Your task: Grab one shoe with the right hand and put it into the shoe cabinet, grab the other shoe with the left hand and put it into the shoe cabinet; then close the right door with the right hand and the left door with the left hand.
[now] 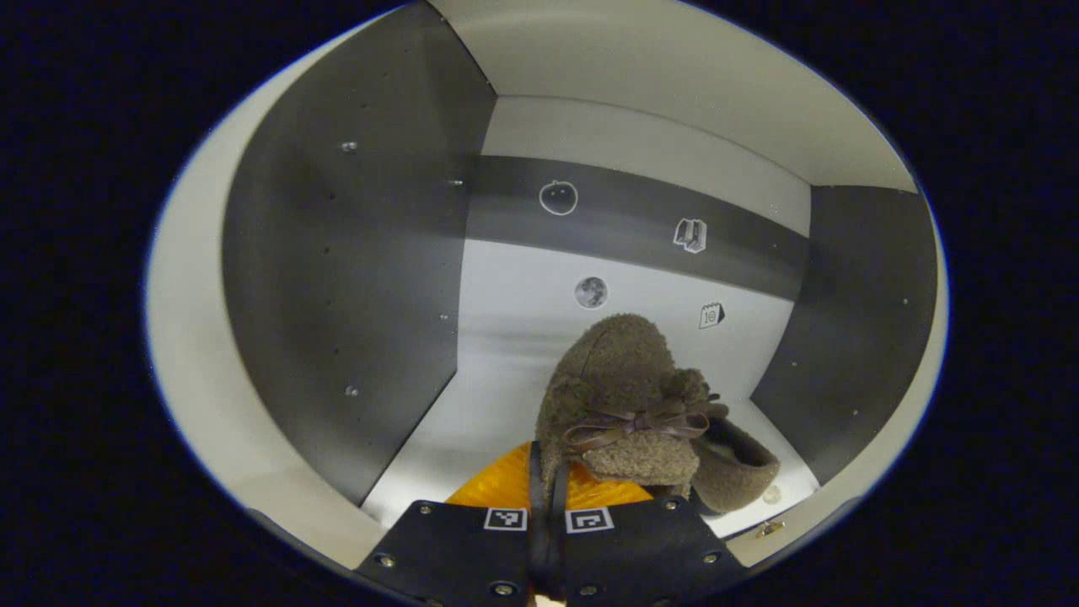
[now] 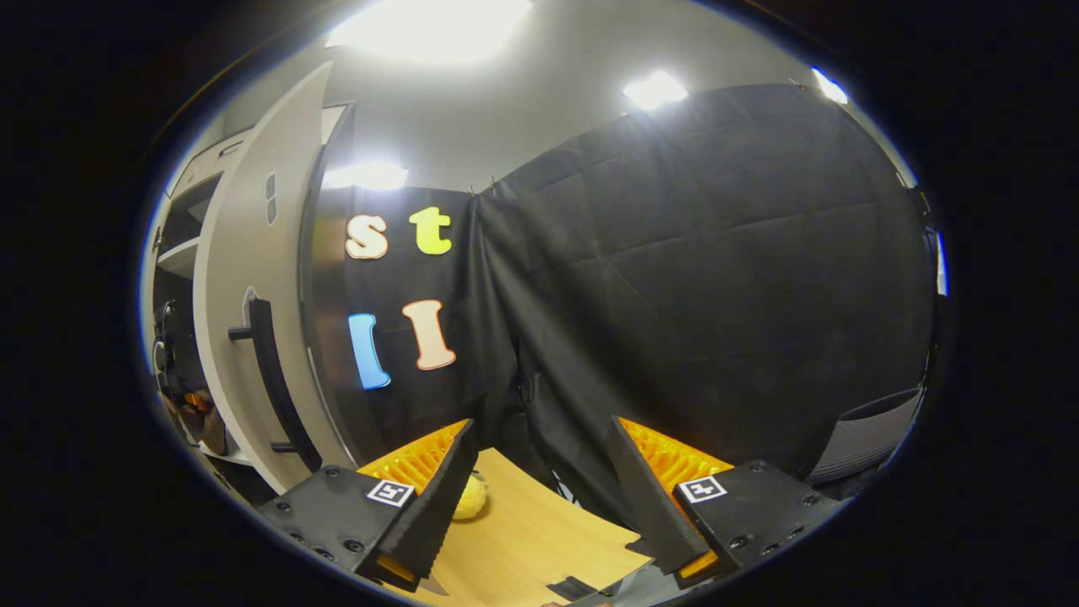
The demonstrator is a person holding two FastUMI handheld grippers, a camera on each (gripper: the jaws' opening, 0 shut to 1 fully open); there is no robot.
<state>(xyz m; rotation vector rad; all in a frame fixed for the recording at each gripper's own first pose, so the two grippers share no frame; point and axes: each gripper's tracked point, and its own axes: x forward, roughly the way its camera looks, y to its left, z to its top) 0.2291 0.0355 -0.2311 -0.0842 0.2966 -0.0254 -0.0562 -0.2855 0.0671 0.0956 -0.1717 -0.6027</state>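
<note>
Left tool (image 1: 548, 497) clamps one fuzzy brown shoe (image 1: 620, 405), bottom centre, inside cabinet (image 1: 337, 278); right tool (image 2: 539, 480) gapes empty.

Wooden tabletop (image 2: 523, 523) with a small yellow object (image 2: 469, 499) on it.

In the left gripper view I am seeing the shoe cabinet's pale shelf floor (image 1: 497, 354) carrying two fuzzy brown shoes. The bowed shoe (image 1: 620, 396) is sitting toe toward the back panel; the second shoe (image 1: 738, 468) is lying just beside it. In the right gripper view, a wooden tabletop (image 2: 527, 531) is carrying a small yellow object (image 2: 469, 499).
</note>
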